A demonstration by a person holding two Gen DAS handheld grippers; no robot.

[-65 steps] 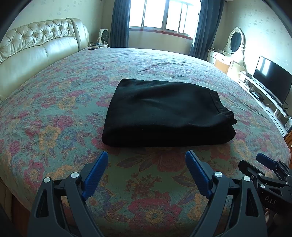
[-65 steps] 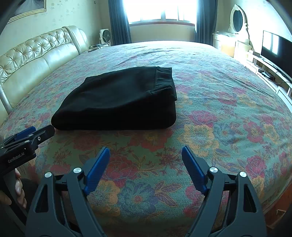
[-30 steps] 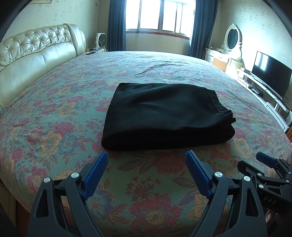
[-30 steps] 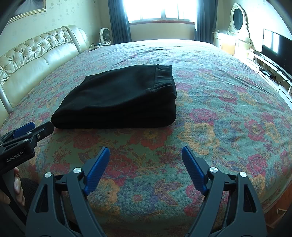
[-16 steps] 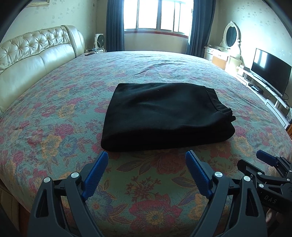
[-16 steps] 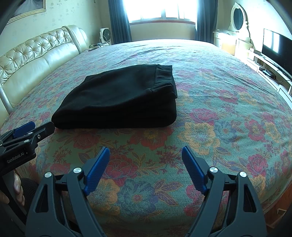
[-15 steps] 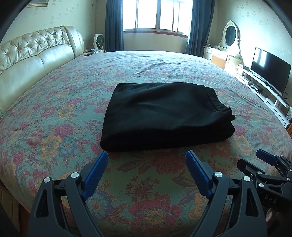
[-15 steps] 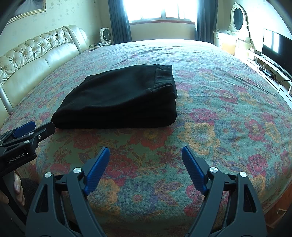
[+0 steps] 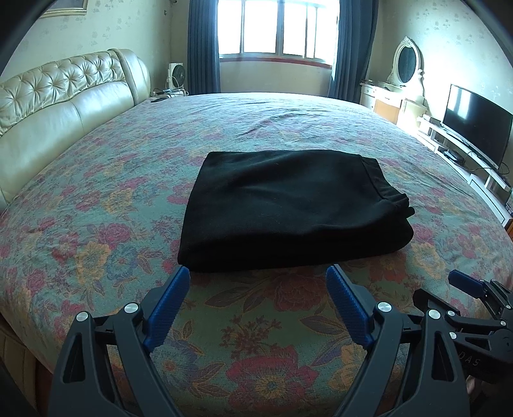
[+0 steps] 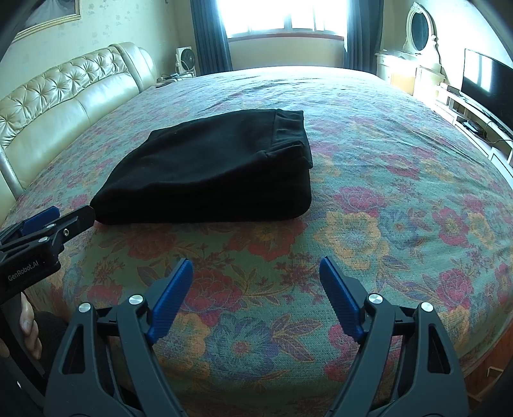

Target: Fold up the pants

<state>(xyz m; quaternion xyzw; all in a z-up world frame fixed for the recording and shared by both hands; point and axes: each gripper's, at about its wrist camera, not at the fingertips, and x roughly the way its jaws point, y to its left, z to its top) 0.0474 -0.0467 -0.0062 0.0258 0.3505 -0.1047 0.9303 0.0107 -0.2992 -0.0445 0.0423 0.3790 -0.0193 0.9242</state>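
Left wrist view: left gripper [image 9: 258, 300] jaws wide apart, empty, near folded pants [image 9: 288, 205]; right gripper [image 10: 256, 290] likewise.

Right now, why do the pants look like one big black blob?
Left wrist view: the window glares white, so the black pants lose their creases. Right wrist view: same glare, only the waistband shows folds; the fisheye bends the bed.
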